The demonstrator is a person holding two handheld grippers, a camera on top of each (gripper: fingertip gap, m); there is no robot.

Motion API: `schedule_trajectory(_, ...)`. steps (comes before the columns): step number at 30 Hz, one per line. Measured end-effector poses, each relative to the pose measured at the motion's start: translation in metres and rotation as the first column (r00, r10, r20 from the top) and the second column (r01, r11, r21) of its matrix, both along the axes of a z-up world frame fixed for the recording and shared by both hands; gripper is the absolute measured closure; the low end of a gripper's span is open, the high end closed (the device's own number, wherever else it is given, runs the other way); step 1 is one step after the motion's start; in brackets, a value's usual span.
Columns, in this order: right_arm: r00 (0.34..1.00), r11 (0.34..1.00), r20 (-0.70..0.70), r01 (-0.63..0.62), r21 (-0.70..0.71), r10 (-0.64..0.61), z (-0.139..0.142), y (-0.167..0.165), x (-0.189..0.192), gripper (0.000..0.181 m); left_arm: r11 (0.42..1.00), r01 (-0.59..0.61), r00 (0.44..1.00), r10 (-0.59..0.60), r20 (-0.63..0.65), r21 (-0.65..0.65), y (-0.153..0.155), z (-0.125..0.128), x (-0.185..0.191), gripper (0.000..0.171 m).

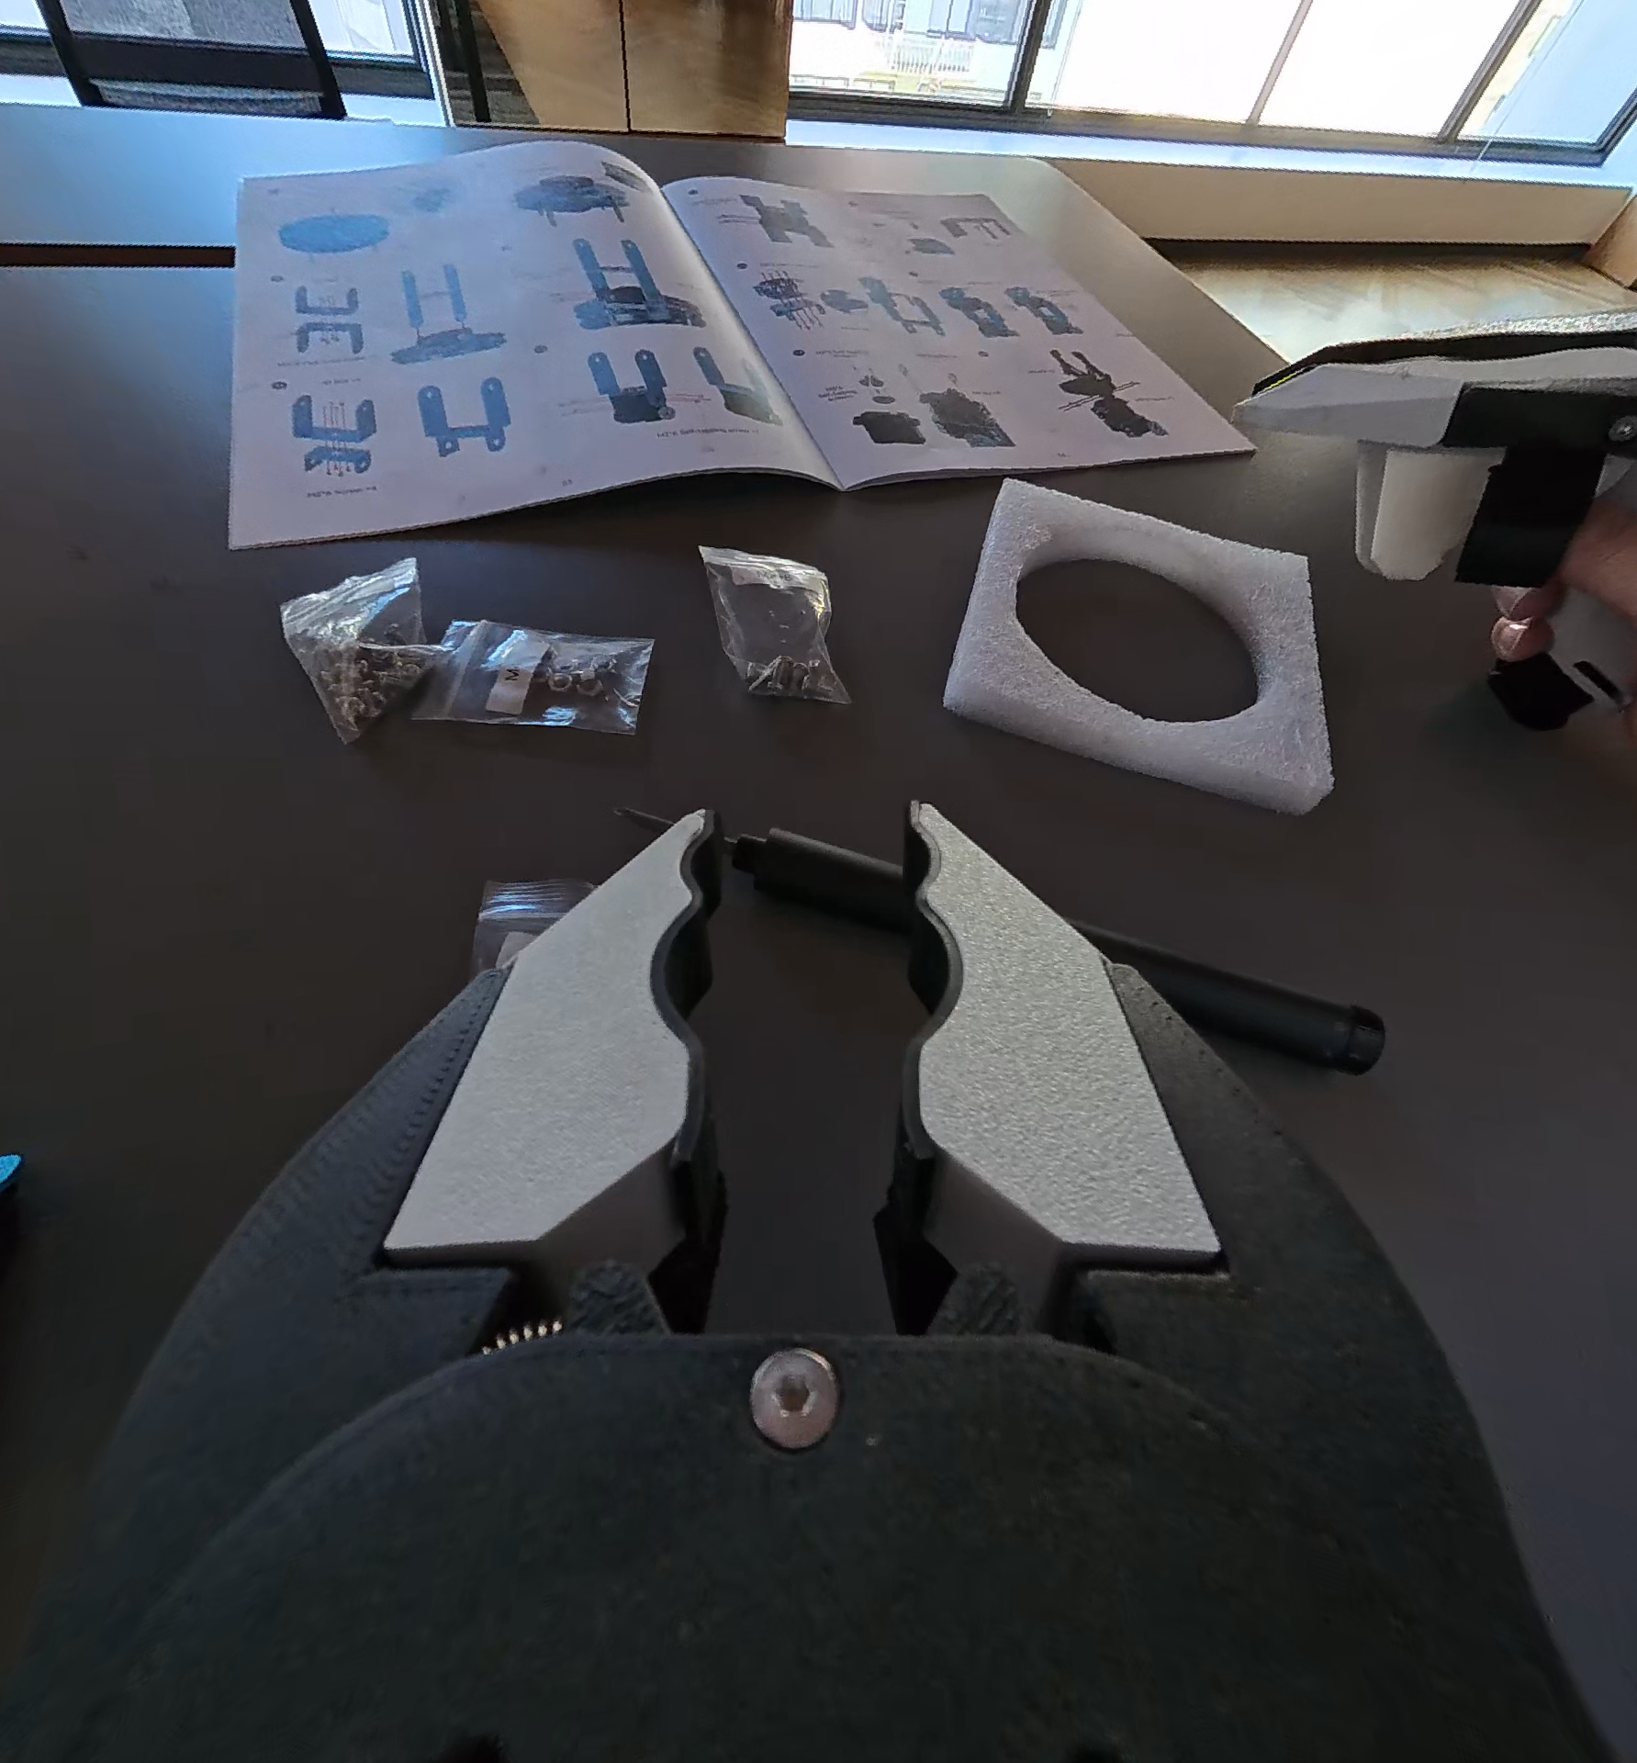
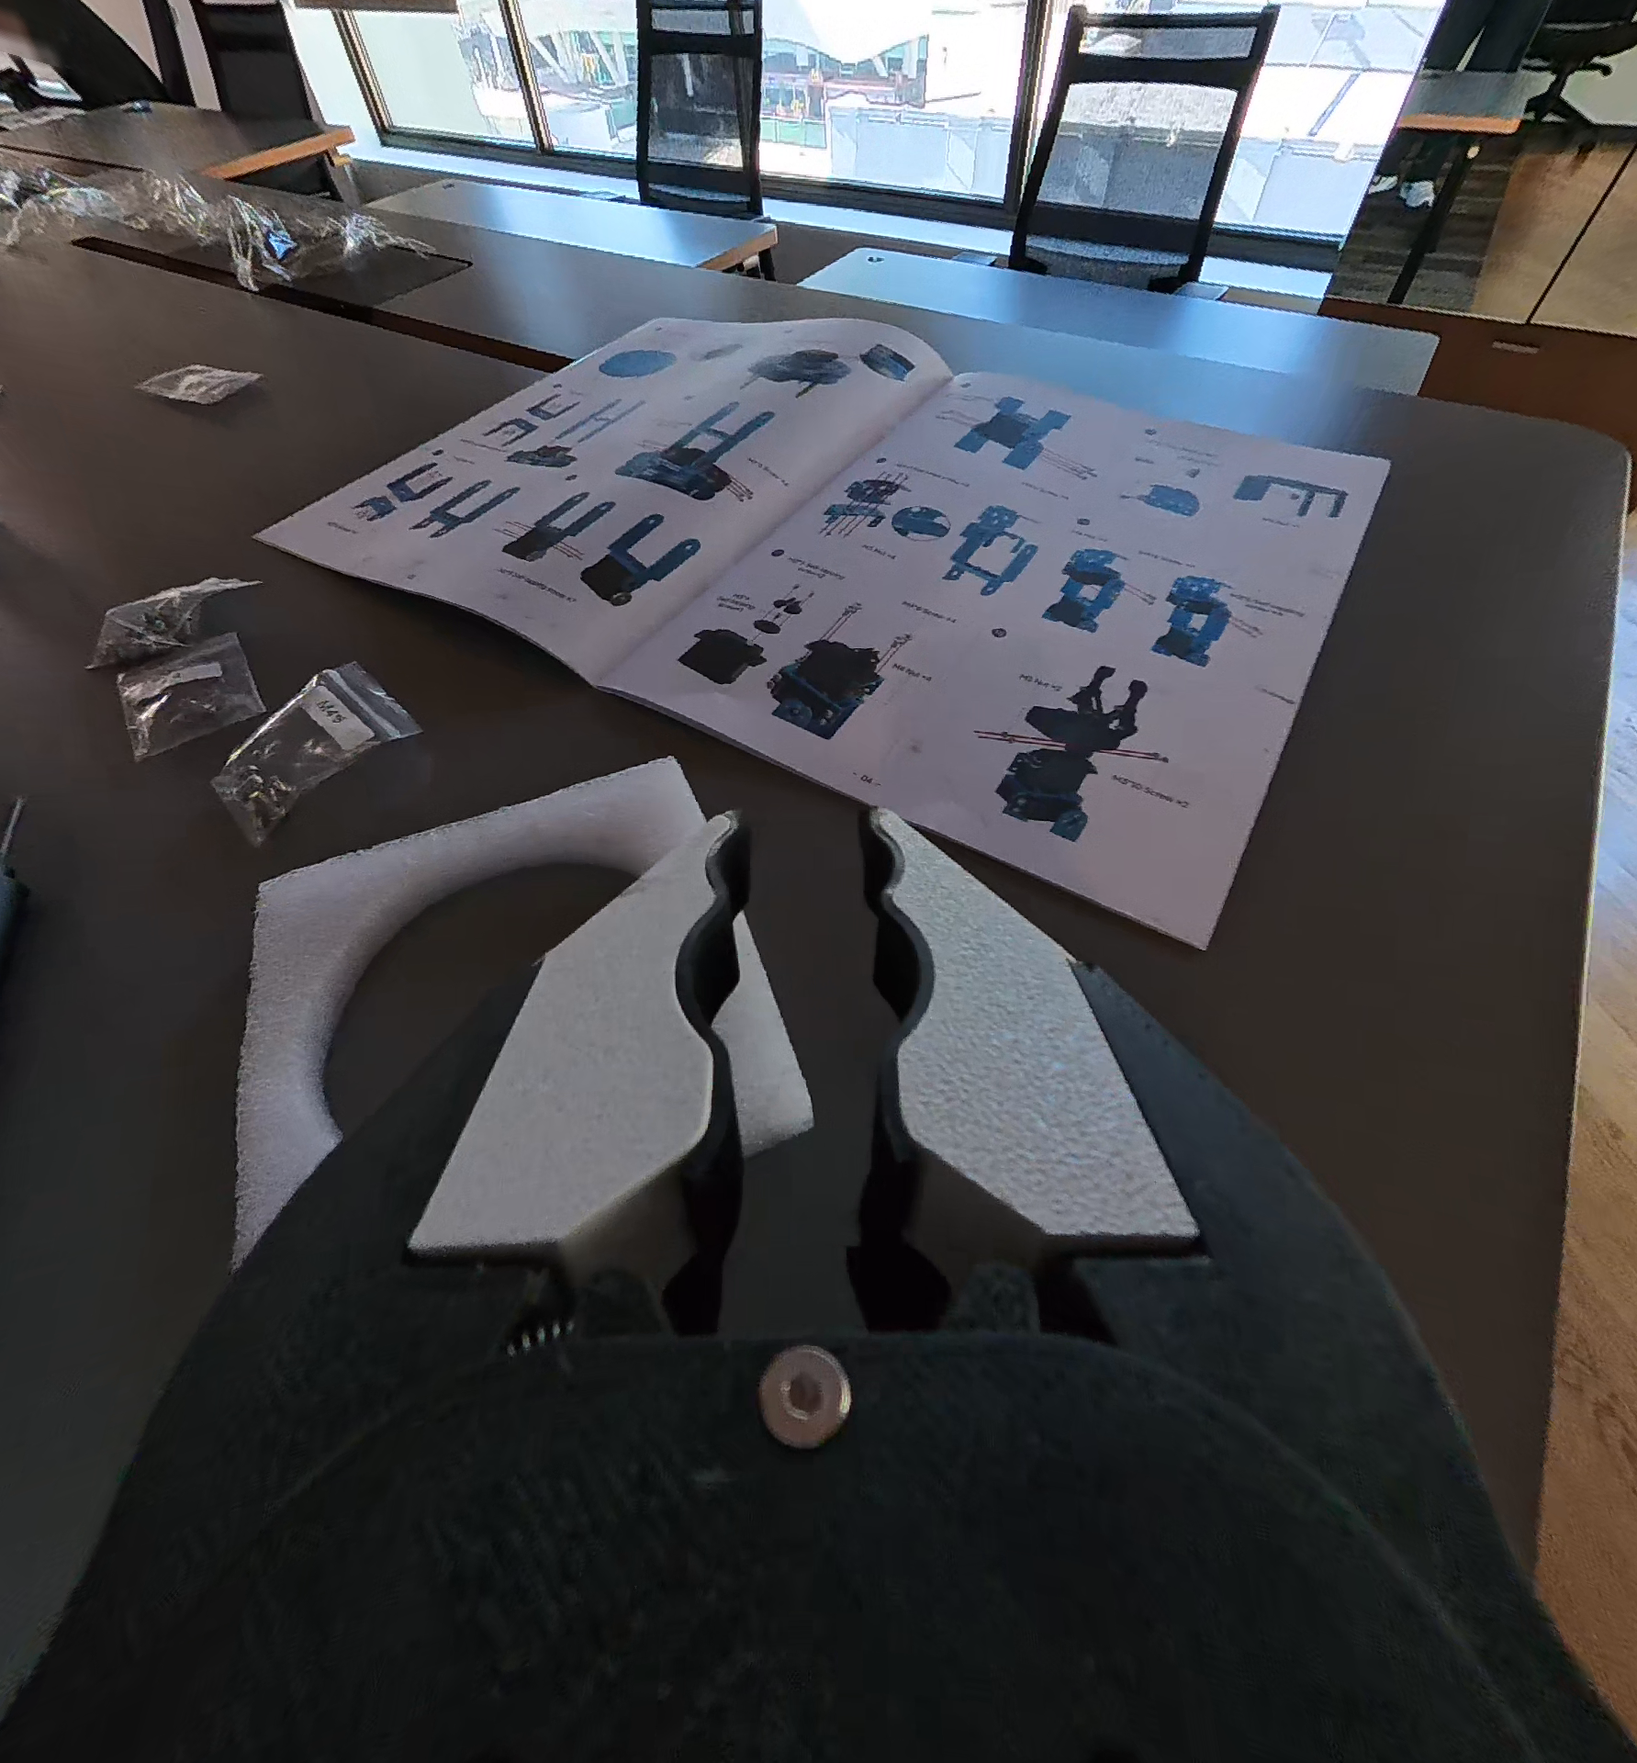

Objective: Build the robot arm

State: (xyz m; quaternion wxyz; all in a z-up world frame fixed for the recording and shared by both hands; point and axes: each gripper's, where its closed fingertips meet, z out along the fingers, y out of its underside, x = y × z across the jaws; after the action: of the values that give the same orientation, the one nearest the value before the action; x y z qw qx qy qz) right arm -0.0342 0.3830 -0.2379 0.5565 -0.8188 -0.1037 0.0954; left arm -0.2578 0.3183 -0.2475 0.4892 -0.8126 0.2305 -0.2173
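My left gripper (image 1: 812, 828) is open and empty above the dark table, its fingertips over a black screwdriver (image 1: 1205, 973) that lies across behind them. My right gripper (image 2: 803, 828) is open and empty, hovering over the near right corner of a white foam square with a round hole (image 2: 337, 916); it also shows in the left wrist view (image 1: 1291, 401), held by a hand. The foam square (image 1: 1139, 658) lies right of several small clear bags of screws (image 1: 776, 625). An open instruction booklet (image 1: 662, 315) lies beyond them, also in the right wrist view (image 2: 891, 591).
A small bag (image 1: 518, 916) lies partly under my left finger. More screw bags (image 2: 309, 744) and crumpled plastic wrap (image 2: 223, 229) lie to the left and far left. The table's right edge (image 2: 1587, 859) drops to a wooden floor. Chairs (image 2: 1139, 143) stand by the windows. The tips of one gripper are about 25 cm away from the tips of the other.
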Motion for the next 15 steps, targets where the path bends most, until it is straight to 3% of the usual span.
schedule_trajectory(15, 1.000, 1.000, 0.022, -0.012, -0.010, 0.012, -0.0028, -0.0010, -0.0027, 0.150, 1.000, -0.002, 1.000, 0.002, 0.006, -0.014, 0.0031, -0.0010, -0.0008, 0.135)
